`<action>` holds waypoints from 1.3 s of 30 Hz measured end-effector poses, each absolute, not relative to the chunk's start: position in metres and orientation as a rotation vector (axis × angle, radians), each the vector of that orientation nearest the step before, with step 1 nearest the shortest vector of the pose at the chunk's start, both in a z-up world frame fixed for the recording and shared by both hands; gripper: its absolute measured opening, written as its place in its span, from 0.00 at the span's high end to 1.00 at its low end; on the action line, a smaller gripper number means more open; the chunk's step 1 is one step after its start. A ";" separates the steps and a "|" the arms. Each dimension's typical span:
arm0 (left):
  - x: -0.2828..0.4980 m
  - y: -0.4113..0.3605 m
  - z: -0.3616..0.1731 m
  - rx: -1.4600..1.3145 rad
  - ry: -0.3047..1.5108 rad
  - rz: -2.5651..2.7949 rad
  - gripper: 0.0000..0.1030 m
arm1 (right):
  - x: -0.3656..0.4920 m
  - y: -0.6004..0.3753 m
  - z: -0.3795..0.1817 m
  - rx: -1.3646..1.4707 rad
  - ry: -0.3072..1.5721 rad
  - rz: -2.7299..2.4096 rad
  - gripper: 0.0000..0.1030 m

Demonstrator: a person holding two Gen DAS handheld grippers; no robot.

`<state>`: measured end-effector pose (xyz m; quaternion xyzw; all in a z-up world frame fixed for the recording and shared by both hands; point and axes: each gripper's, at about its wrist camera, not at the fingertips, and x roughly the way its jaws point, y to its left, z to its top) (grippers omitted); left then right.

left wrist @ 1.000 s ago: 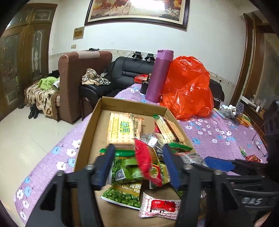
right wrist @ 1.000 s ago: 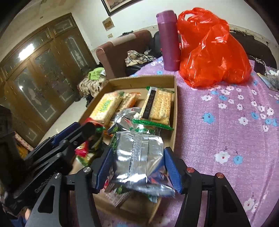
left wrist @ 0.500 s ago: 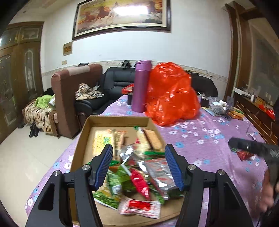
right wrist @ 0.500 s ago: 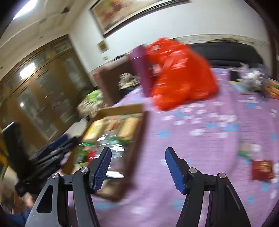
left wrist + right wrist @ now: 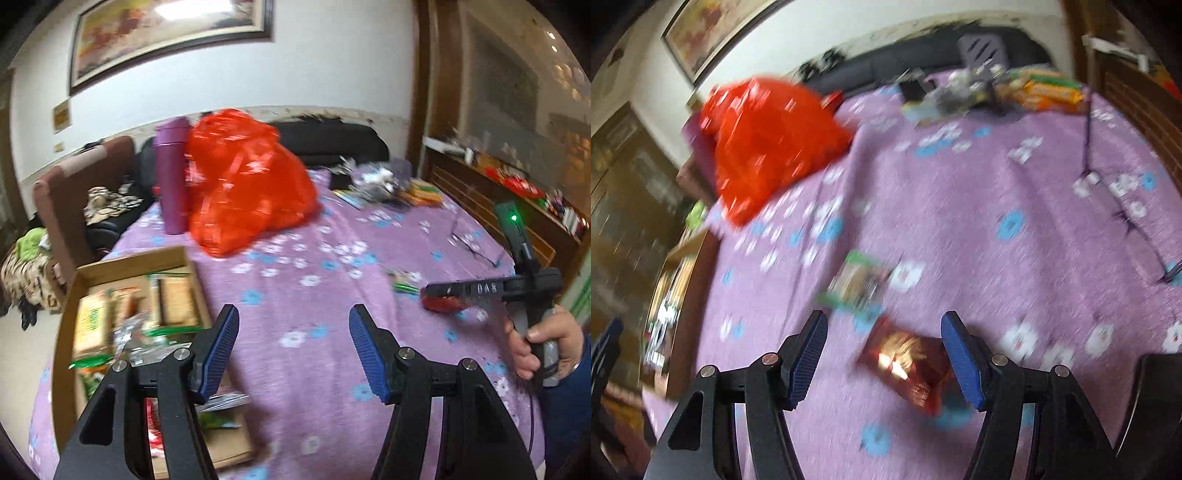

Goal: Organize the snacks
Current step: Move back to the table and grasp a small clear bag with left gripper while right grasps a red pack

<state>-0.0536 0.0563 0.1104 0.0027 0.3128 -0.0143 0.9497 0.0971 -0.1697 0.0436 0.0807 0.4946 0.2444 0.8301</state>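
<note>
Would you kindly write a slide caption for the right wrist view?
Open right gripper hovers over a red snack packet on the purple floral tablecloth.

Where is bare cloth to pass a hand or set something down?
Free: cloth between box and red packet, and the stretch right of the orange bag. Crowded: inside the box, and the far table end clutter.

Left hand-held gripper (image 5: 291, 349) gapes beside snack box (image 5: 129, 266).
</note>
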 end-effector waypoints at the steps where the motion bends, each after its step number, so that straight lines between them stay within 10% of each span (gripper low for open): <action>1: -0.048 0.048 0.110 0.018 0.649 -0.043 0.40 | 0.091 -0.168 0.045 0.155 1.045 0.550 0.34; 7: -0.012 0.008 0.108 0.043 0.715 -0.103 0.36 | 0.089 -0.160 0.032 0.133 1.033 0.564 0.35; 10: 0.011 -0.011 0.106 0.032 0.760 -0.144 0.36 | 0.092 -0.168 0.027 0.126 1.030 0.517 0.57; 16: 0.064 -0.049 0.092 0.034 0.856 -0.212 0.40 | 0.096 -0.197 0.030 0.216 0.995 0.411 0.67; 28: 0.120 -0.096 0.045 0.070 0.997 -0.259 0.77 | 0.108 -0.238 0.024 0.382 0.995 0.293 0.67; 39: 0.114 -0.100 0.030 0.131 0.946 -0.252 0.77 | 0.106 -0.235 0.027 0.371 0.985 0.300 0.67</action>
